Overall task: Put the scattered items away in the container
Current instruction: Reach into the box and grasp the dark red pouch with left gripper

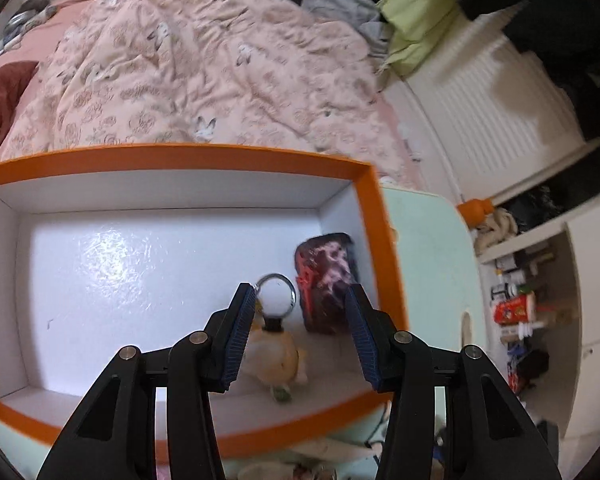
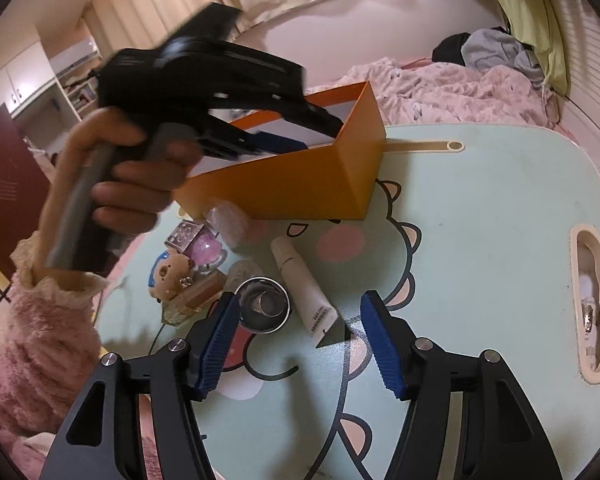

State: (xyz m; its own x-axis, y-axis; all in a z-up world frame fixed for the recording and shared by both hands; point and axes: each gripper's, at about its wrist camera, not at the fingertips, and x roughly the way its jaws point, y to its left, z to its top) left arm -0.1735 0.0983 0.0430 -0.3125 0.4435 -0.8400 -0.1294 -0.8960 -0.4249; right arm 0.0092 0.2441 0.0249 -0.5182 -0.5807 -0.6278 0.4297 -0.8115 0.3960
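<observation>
An orange box (image 1: pixel 374 216) with a white inside stands on the mint table. In it lie a dark red patterned pouch (image 1: pixel 326 280) and a yellow plush keychain (image 1: pixel 278 356) with a metal ring (image 1: pixel 277 294). My left gripper (image 1: pixel 298 334) is open over the box, just above the keychain, holding nothing. In the right wrist view the box (image 2: pixel 300 176) is at the back with the left gripper (image 2: pixel 276 142) reaching into it. My right gripper (image 2: pixel 296 344) is open and empty above the table, near a white tube (image 2: pixel 302 286) and a small metal cup (image 2: pixel 263 306).
Left of the cup lie a bear plush charm (image 2: pixel 170 276), a pink gem box (image 2: pixel 204 246) and a small clear bottle (image 2: pixel 196 296). The mint table (image 2: pixel 480 240) has a cartoon print and a handle slot (image 2: pixel 590 308). A bed with a pink quilt (image 1: pixel 204 72) lies behind.
</observation>
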